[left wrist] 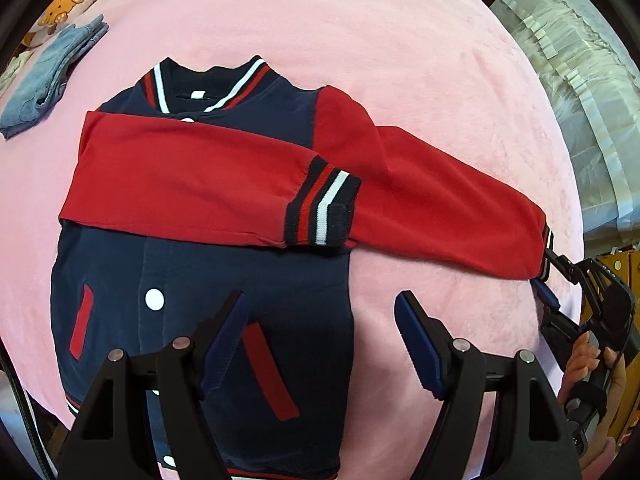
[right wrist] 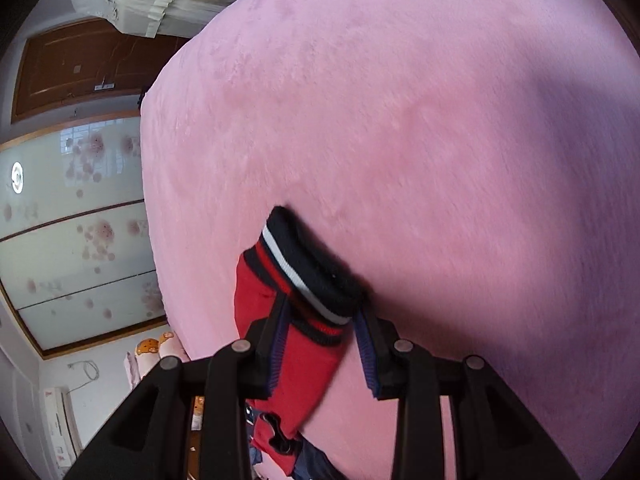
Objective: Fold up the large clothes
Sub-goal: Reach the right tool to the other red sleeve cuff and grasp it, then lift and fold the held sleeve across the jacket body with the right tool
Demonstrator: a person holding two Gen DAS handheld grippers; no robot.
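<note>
A navy jacket with red sleeves lies face up on the pink blanket. One red sleeve is folded across the chest, its striped cuff near the jacket's right edge. The other sleeve stretches out to the right. My right gripper grips that sleeve's cuff; in the right wrist view the striped cuff sits between the fingers of the right gripper. My left gripper is open and empty above the jacket's lower right part.
Folded jeans lie at the far left of the blanket, next to a bear-print pillow. A plastic-covered bundle sits beyond the blanket's right edge. A wardrobe with frosted doors stands beside the bed.
</note>
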